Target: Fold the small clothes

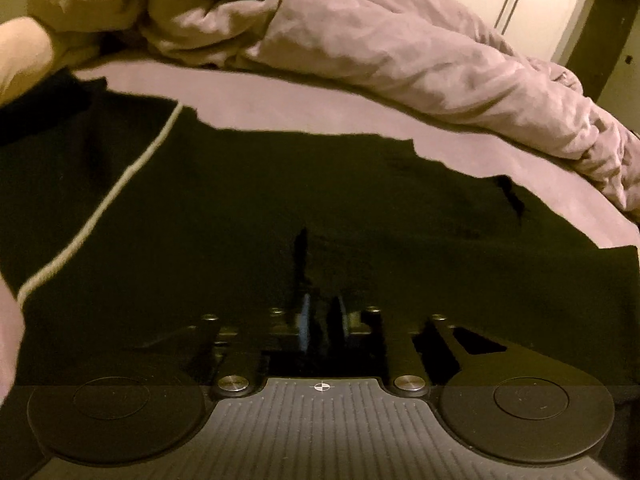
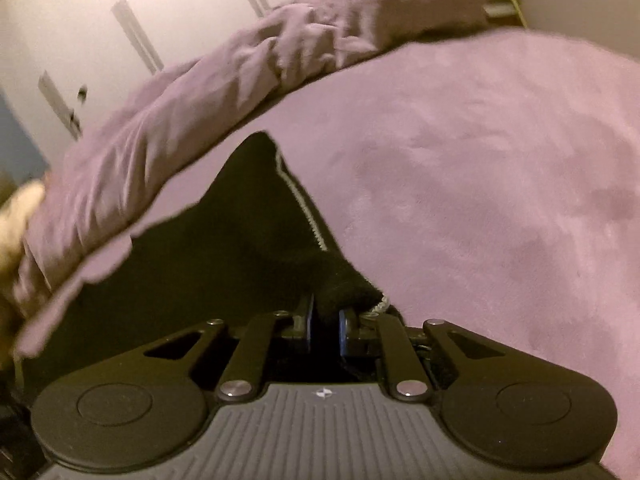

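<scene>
Pinching a black garment (image 1: 280, 184) spread across the pink bed (image 2: 500, 184), lower centre of both wrist views. Right claw (image 2: 325, 320) clamped on a bunched corner beside the white trim (image 2: 304, 208); left claw (image 1: 320, 316) drawn together low over the dark cloth, grip on fabric not discernible against black. Crumpled duvet (image 1: 420, 52) heaped along the upper frame. Best handled by lifting both corners evenly, keeping the edge taut, then laying it over flat, clear of the duvet.
</scene>
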Demonstrator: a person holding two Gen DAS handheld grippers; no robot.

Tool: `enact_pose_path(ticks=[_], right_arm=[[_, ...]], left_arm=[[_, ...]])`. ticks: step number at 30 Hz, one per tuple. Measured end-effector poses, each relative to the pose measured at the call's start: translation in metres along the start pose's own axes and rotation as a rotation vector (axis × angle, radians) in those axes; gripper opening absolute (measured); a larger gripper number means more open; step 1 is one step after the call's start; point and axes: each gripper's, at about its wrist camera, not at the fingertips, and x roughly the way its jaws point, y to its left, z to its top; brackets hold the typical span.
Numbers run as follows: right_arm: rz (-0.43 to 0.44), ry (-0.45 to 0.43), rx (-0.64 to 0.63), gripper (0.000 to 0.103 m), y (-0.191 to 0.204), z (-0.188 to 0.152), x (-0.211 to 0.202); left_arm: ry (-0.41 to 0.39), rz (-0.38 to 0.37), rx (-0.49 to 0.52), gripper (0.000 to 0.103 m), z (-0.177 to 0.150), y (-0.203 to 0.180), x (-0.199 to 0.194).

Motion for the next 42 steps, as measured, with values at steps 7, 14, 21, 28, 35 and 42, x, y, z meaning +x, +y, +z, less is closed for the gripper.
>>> enact_pose_path(ticks=[7,14,21,28,35,42], right_arm=[[-0.006,0.017,-0.070,0.012,0.005,0.002,-0.010],[-0.014,0.047,-0.136,0.013,0.009,0.002,-0.007],[0.003,0.051,-0.153,0.019,0.012,0.002,-0.016],[0.005,0.058,-0.155,0.019,0.010,0.001,-0.018],[0.002,0.049,-0.171,0.023,0.017,-0.010,-0.045],[0.032,0.095,-0.275,0.039,0.028,-0.062,-0.080]], left_arm=[[-0.046,0.018,0.071,0.014,-0.006,-0.001,-0.005],[-0.041,0.047,0.080,0.039,-0.008,0.014,-0.018],[-0.034,0.064,0.100,0.043,-0.007,0.019,-0.033],[-0.031,0.067,0.101,0.045,-0.007,0.022,-0.043],[-0.049,0.070,0.099,0.057,-0.005,0.035,-0.062],[-0.120,0.140,0.056,0.079,0.015,0.090,-0.087]])
